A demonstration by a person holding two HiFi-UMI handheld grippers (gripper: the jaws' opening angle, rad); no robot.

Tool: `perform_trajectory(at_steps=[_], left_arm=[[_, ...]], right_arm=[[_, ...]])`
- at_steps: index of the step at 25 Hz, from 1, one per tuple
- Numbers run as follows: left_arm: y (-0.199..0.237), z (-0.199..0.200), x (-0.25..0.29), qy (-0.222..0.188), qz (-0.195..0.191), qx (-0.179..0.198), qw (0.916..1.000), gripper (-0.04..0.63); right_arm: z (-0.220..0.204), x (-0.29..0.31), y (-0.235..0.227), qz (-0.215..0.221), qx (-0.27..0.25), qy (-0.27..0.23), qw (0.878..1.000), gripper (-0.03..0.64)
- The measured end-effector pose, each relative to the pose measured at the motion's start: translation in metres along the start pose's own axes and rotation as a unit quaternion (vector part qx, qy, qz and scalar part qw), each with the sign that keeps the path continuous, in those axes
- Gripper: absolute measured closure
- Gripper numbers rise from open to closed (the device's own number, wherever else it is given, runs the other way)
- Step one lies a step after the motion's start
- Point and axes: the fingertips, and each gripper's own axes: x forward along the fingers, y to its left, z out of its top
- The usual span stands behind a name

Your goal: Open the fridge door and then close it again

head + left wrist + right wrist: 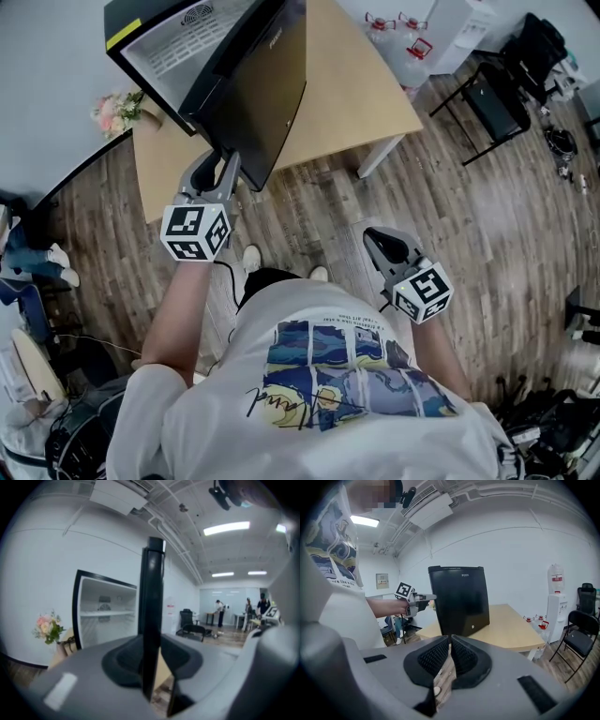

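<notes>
A small black fridge (173, 52) stands on a wooden table (361, 94) with its white inside (107, 613) showing. Its black door (272, 84) is swung wide open. My left gripper (228, 161) reaches to the door's free edge (152, 597), which stands between the jaws. The door lies against the left pad, and a slit of table shows beside the right pad. In the right gripper view the door's front (461, 602) faces me, with the left gripper (427, 597) at its left edge. My right gripper (377, 236) hangs lower right over the floor, pads together and empty.
A vase of pink flowers (117, 111) sits by the fridge at the table's left end. A black chair (497, 103) and water bottles (405, 47) stand at the right rear. Cables and gear lie on the wooden floor (469, 225) at both lower corners.
</notes>
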Motion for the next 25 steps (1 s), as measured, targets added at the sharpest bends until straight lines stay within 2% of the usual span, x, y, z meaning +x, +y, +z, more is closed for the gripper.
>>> perform_trajectory(at_steps=[9, 25], left_arm=[[-0.036, 0.000, 0.003, 0.003, -0.017, 0.004, 0.9998, 0.472], [-0.093, 0.001, 0.013, 0.008, -0.052, 0.016, 0.9985, 0.479]], right_arm=[[-0.002, -0.011, -0.001, 0.002, -0.003, -0.005, 1.000, 0.594], [-0.007, -0.029, 0.000, -0.021, -0.001, -0.014, 1.000, 0.594]])
